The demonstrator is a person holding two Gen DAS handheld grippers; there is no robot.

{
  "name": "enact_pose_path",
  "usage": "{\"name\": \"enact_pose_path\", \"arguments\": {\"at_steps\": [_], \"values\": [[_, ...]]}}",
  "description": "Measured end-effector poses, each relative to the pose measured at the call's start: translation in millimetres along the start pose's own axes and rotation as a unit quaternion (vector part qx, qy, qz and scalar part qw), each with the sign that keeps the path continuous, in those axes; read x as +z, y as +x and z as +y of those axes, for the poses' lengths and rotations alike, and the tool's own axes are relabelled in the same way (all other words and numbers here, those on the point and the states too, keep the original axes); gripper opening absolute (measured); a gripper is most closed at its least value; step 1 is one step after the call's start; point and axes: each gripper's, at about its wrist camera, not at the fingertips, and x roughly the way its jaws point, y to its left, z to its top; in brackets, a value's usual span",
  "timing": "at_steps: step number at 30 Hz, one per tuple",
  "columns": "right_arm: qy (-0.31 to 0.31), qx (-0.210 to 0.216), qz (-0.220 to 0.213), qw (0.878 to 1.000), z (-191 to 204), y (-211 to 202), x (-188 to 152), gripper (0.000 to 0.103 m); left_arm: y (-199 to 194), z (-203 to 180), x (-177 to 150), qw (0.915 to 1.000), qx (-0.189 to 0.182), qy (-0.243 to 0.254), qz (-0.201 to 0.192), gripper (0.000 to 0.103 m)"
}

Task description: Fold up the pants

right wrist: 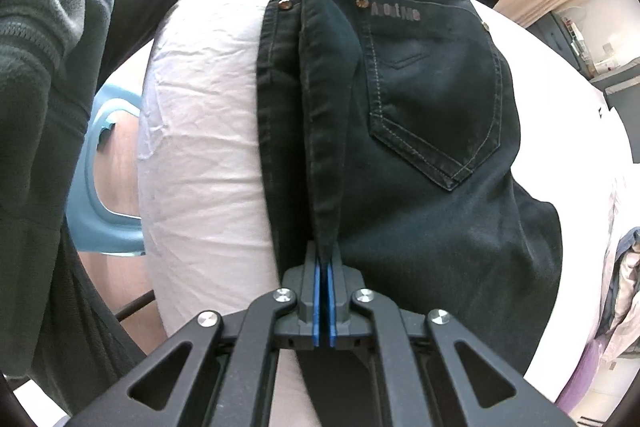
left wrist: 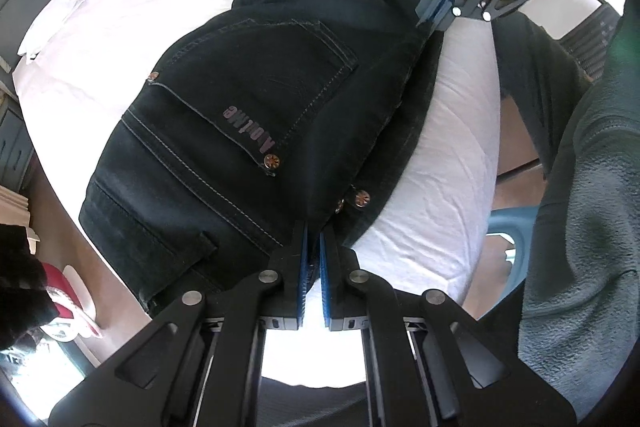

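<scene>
The right gripper [right wrist: 324,255] is pinched tight on the raised fold edge of the black pants [right wrist: 420,131], its blue pads [right wrist: 317,303] pressed together with denim between them. The left gripper [left wrist: 314,239] is clamped on the same edge at the waistband end, near the rivets [left wrist: 362,198]. The pants lie doubled, back pocket [left wrist: 256,95] up, on the white bed [left wrist: 440,195], close to its edge.

The likely trouble: each grip holds only a thin ridge of cloth, so an uneven lift could let the lower layer slide free (denim is heavy), or drag the pants off the mattress side. Both grippers face each other along the seam, held low and roughly level, the person's grey-sleeved arm [right wrist: 48,39] reaching in from the bedside
</scene>
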Motion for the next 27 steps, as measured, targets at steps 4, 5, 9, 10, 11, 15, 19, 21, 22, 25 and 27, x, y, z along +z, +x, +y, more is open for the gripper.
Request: {"name": "enact_pose_path", "arguments": {"at_steps": [4,5,9,10,11,15,19,21,22,25,27], "values": [[0.008,0.006,-0.005,1.0,-9.3,-1.7,6.6,0.004,1.6,3.3,-6.8,1.0,-0.003,-0.004,-0.001,0.004],[0.006,0.004,-0.003,1.0,-8.7,-0.7,7.7,0.004,2.2,4.8,-6.6,1.0,-0.002,-0.003,0.0,0.004],[0.01,-0.004,0.0,1.0,-6.7,0.2,13.7,0.004,2.7,11.8,-6.0,0.9999,0.0,-0.01,-0.004,0.004],[0.012,-0.005,-0.001,1.0,-6.7,-0.6,14.2,0.004,2.1,11.3,-6.6,0.9999,0.0,-0.01,-0.005,0.004],[0.014,-0.005,-0.002,1.0,0.2,-0.2,13.8,0.004,1.0,12.6,-7.3,0.9999,0.001,-0.011,-0.006,0.004],[0.012,-0.009,0.002,1.0,3.1,0.2,18.7,0.004,-0.1,16.6,-11.1,0.9998,0.0,-0.018,-0.006,0.004],[0.018,-0.011,0.011,1.0,6.5,10.3,20.2,0.006,3.5,24.5,-13.4,0.9993,-0.003,-0.035,-0.008,0.006],[0.013,-0.023,0.013,1.0,17.5,16.1,22.4,0.007,-2.7,22.0,-13.6,0.9996,0.007,-0.025,-0.01,0.007],[0.013,-0.029,0.012,0.999,18.7,15.8,21.4,0.007,-7.5,21.7,-13.4,0.9997,0.008,-0.021,-0.009,0.009],[0.028,-0.035,0.005,0.999,22.0,15.9,12.8,0.007,-23.8,24.8,-10.6,0.9996,-0.012,-0.027,0.002,0.01],[0.029,-0.044,0.004,0.999,24.1,15.6,11.9,0.007,-40.4,26.6,-7.4,0.9996,-0.015,-0.025,0.001,0.01]]}}
